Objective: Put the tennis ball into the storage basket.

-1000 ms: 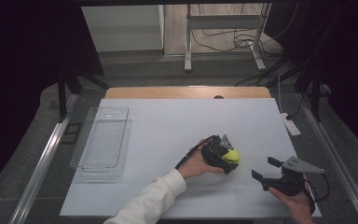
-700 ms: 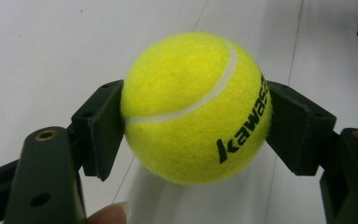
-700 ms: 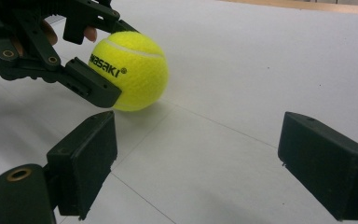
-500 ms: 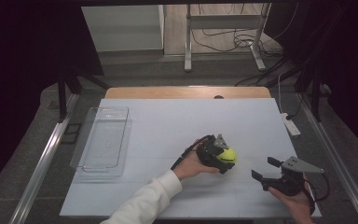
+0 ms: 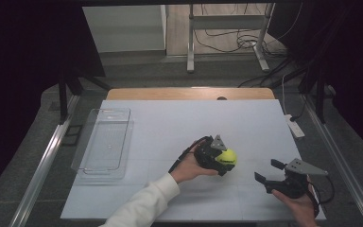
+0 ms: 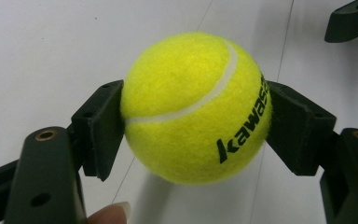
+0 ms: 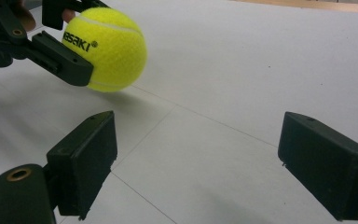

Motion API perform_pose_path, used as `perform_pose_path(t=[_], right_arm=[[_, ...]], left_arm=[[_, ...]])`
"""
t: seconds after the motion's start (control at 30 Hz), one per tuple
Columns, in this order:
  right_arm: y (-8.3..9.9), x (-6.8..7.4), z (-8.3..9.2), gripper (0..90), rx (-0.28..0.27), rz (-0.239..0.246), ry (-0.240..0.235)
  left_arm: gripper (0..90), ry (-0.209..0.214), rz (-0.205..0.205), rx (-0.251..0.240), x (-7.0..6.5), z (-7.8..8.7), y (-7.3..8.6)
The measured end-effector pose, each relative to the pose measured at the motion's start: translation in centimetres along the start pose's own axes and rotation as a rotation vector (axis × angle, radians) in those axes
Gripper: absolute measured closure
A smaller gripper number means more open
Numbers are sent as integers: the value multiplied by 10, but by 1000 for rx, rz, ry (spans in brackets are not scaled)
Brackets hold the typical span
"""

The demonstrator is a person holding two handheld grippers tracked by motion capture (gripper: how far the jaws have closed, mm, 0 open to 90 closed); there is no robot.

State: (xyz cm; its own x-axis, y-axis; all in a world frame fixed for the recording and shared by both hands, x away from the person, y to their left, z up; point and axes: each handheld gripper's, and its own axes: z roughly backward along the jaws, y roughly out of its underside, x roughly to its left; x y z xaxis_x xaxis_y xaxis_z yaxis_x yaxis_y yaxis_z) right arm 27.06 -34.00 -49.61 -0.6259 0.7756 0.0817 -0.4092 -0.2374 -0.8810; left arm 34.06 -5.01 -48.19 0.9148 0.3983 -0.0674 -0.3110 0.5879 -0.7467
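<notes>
Nearest, the right tool point(image 5: 270, 171) is sitting low at the tabletop's front right edge, held in a hand point(image 5: 301, 204), its jaws spread wide with nothing between them; in the right gripper view the bare white sheet is showing through the gap. Just to its left, the left tool point(image 5: 224, 158) is gripping a ball point(image 5: 227, 157), one pad point(image 6: 101, 128) pressing each side of it. The ball is yellow-green with a white seam, and it is casting a shadow on the sheet beneath; whether it is touching the surface I cannot tell. Black lettering is running around it: "kawas" in the left gripper view, "ASAKI" with a registered mark in the right gripper view. A fingertip point(image 6: 109, 214) is showing below the ball.

Farther left, a clear tray point(image 5: 103, 144) is lying near the tabletop's point(image 5: 170, 123) left edge. Beyond the white sheet a wooden strip point(image 5: 189, 93) is running along the far side, a white power strip point(image 5: 295, 126) is lying off the right edge, and cables point(image 5: 236, 40) are trailing over the floor behind.
</notes>
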Motion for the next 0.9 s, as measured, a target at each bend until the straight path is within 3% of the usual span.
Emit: perform_pose_path(t=[0.9], right_arm=[[-1,1,-1,116,1,2,-4]], left_arm=[[266,-18,28,-40,6,28,15]])
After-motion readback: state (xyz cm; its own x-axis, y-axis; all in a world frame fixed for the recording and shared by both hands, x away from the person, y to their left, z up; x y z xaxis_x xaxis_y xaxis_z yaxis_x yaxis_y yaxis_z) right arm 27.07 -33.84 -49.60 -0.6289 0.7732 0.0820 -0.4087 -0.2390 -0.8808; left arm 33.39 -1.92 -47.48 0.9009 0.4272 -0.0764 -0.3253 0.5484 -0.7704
